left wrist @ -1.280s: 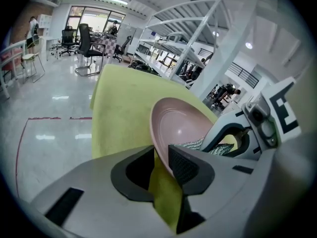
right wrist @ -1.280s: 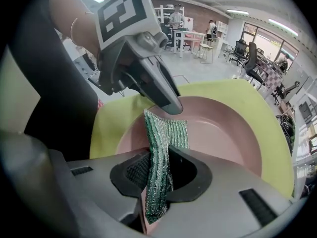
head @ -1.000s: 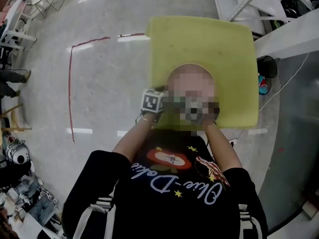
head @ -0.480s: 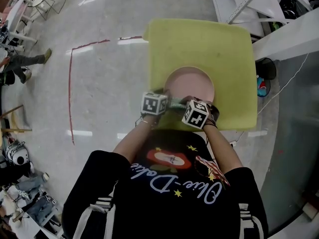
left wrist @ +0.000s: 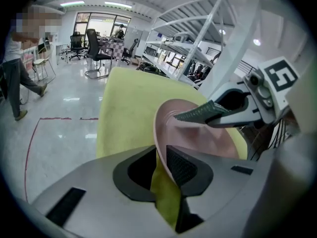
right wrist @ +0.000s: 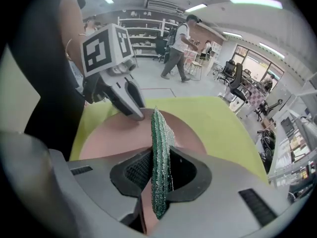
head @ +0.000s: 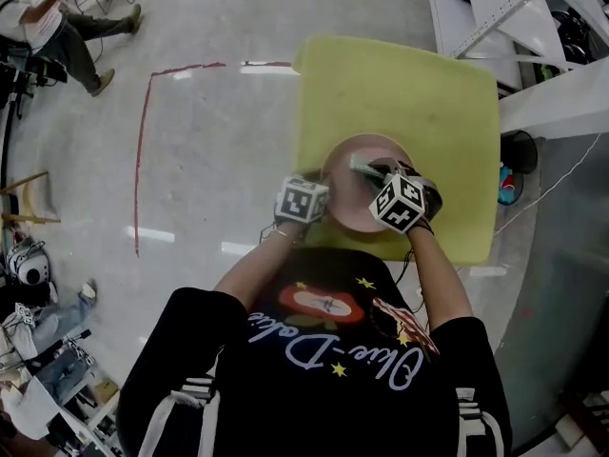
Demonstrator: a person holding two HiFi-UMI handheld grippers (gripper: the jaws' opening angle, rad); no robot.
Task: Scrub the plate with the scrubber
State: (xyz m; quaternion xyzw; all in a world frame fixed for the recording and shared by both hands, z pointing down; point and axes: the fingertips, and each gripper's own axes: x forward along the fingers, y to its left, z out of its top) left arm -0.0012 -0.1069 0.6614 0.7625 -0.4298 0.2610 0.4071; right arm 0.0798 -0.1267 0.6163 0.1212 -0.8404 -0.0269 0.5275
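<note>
The plate point(head: 350, 203) lies on the yellow worktop point(head: 428, 93), near its front edge. The left gripper point(left wrist: 166, 165) has just been closing its jaws and pinches the plate's near-left rim. The right gripper point(right wrist: 157, 175) clamps the scrubber point(right wrist: 159, 133) edge-on, long axis running out along the jaws, tip over the plate's middle. Whether it touches, I cannot tell. The plate's face lies just below and ahead, so pressing down falls to the right hand.
</note>
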